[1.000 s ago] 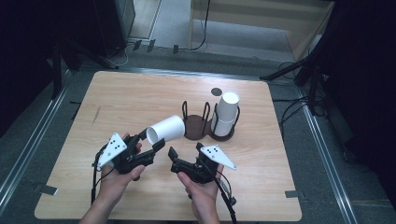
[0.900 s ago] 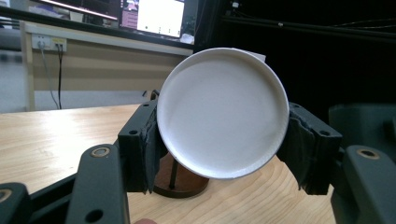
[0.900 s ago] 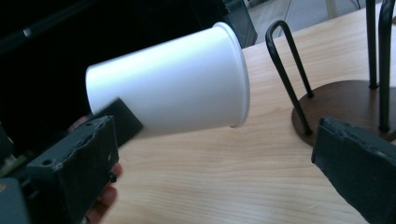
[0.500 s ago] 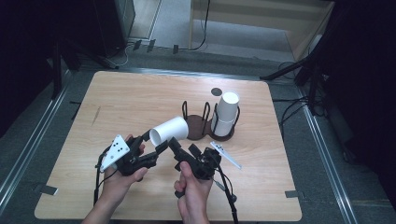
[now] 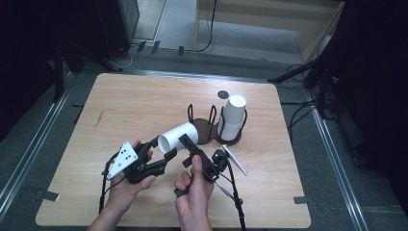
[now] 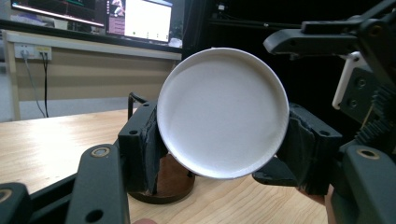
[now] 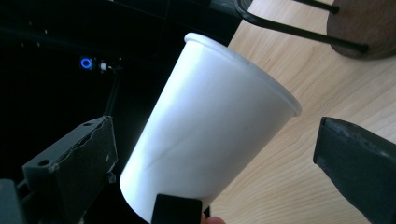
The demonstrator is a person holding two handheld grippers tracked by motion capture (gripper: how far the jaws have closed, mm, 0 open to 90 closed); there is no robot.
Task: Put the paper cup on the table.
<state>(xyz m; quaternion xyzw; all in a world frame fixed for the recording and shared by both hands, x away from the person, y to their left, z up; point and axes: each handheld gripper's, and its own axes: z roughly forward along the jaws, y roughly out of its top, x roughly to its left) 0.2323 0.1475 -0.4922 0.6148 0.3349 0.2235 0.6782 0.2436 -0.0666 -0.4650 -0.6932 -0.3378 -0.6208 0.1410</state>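
Note:
A white paper cup lies on its side above the table, and my left gripper is shut on its closed end. In the left gripper view the cup's round base sits squeezed between the two black pads. My right gripper stands open astride the cup's body. The right gripper view shows the cup between its jaws with a gap on each side. Behind stands a black wire cup holder with an empty ring, and a stack of white cups in its right ring.
The holder's dark round base rests mid-table. A small dark round spot marks the wooden table behind the stack. Cables trail from both grippers toward the front edge. Dark floor and stands surround the table.
My right gripper has moved left and forward and turned on its side, so its open jaws now straddle the cup. The left gripper and cup have shifted only slightly.

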